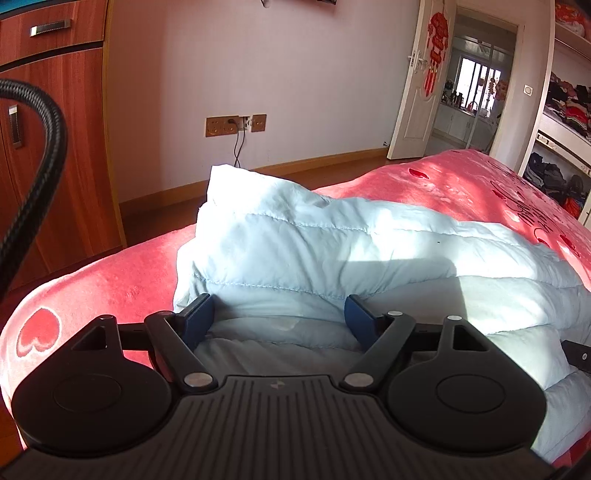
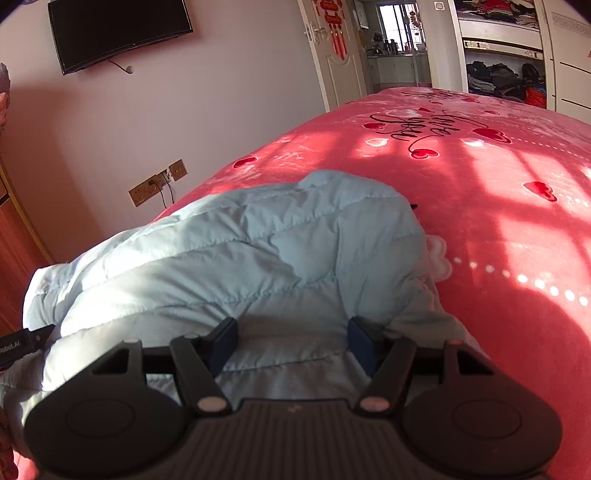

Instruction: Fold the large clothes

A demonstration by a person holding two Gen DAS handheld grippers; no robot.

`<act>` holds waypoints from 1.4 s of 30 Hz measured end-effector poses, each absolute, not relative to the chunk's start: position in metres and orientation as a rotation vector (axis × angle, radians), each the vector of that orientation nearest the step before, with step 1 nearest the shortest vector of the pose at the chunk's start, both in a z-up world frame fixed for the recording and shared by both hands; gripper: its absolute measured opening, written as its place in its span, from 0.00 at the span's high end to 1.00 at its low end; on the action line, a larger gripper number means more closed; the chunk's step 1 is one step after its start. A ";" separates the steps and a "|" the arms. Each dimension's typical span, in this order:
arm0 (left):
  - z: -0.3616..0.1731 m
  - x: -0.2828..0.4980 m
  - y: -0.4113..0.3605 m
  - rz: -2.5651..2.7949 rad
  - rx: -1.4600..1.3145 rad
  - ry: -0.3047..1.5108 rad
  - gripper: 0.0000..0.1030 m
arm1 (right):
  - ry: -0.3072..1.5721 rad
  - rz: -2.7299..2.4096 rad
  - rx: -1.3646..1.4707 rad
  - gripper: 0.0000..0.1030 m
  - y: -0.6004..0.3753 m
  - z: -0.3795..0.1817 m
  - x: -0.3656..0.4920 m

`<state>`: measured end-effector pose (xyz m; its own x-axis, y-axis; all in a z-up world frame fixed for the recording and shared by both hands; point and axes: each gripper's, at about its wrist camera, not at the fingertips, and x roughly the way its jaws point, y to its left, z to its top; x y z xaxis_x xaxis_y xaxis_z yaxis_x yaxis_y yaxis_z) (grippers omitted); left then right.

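Left gripper wide, right gripper apart over jacket; TV right-view only.

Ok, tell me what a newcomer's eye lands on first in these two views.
First the pale blue quilted jacket, bunched in a puffy heap on the pink blanket with red hearts that covers the bed. Next the left hand-held gripper and the right hand-held gripper, each low over the jacket's near edge, jaws apart. Behind, a dark wall television hangs upper left.
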<state>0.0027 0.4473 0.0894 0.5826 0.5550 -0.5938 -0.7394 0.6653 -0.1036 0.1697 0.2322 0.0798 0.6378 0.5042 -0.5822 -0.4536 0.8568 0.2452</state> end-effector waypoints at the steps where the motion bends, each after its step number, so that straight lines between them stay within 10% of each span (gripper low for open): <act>1: 0.091 0.002 0.443 0.771 -0.352 0.550 0.04 | 0.680 0.543 0.081 0.30 0.228 0.086 0.164; 8: 0.105 0.006 0.395 0.728 -0.242 0.550 0.01 | 0.674 0.469 0.104 0.10 0.193 0.113 0.110; 42: 0.238 -0.153 0.200 0.574 -0.059 0.430 0.00 | 0.477 0.413 0.024 0.10 0.077 0.231 -0.113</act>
<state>-0.1529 0.2003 0.2379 0.7540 0.5134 -0.4098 -0.5379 0.8406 0.0636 -0.1127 0.0766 0.2311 0.8075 0.3919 -0.4408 -0.3810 0.9171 0.1174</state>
